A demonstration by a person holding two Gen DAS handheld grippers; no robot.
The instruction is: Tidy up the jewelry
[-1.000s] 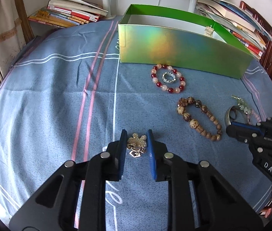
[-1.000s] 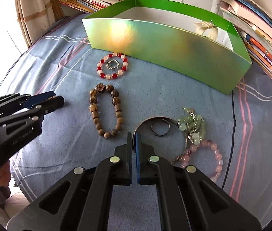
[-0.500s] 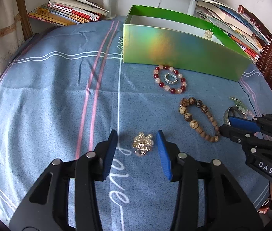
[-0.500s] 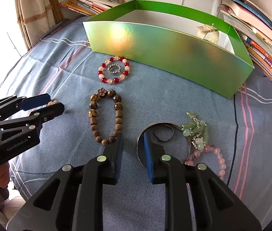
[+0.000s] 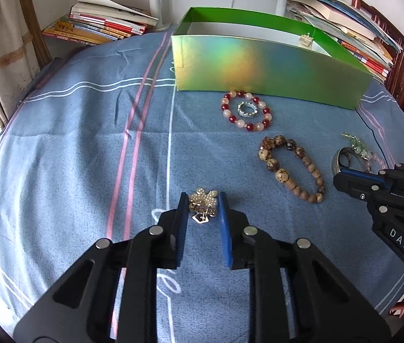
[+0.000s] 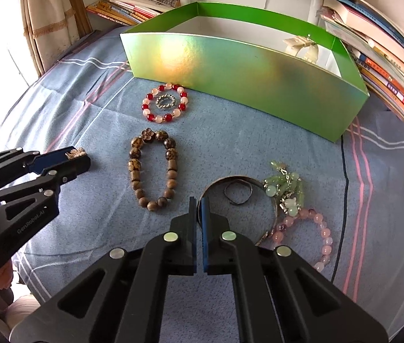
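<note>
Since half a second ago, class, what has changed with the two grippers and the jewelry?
Both opened and are shut again: the left hand-held gripper is closing on the pearl brooch, and the right hand-held gripper clamps the metal bangle's rim. The bead bracelets and green box stayed put.

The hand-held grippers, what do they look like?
Both the left hand-held gripper and the right hand-held gripper are black plastic, with triangular cut-outs, round silver rivets and flat blue pads. White lettering marks their sides.

Blue striped cloth-covered table (image 5: pixel 73 148): open green holographic cardboard box (image 5: pixel 270 65), red-and-white bead bracelet (image 5: pixel 247 114), brown wooden bead bracelet (image 6: pixel 152 168), silver metal bangle (image 6: pixel 259 183), pink bead bracelet (image 6: pixel 316 228), pearl cluster brooch (image 5: pixel 203 204).
</note>
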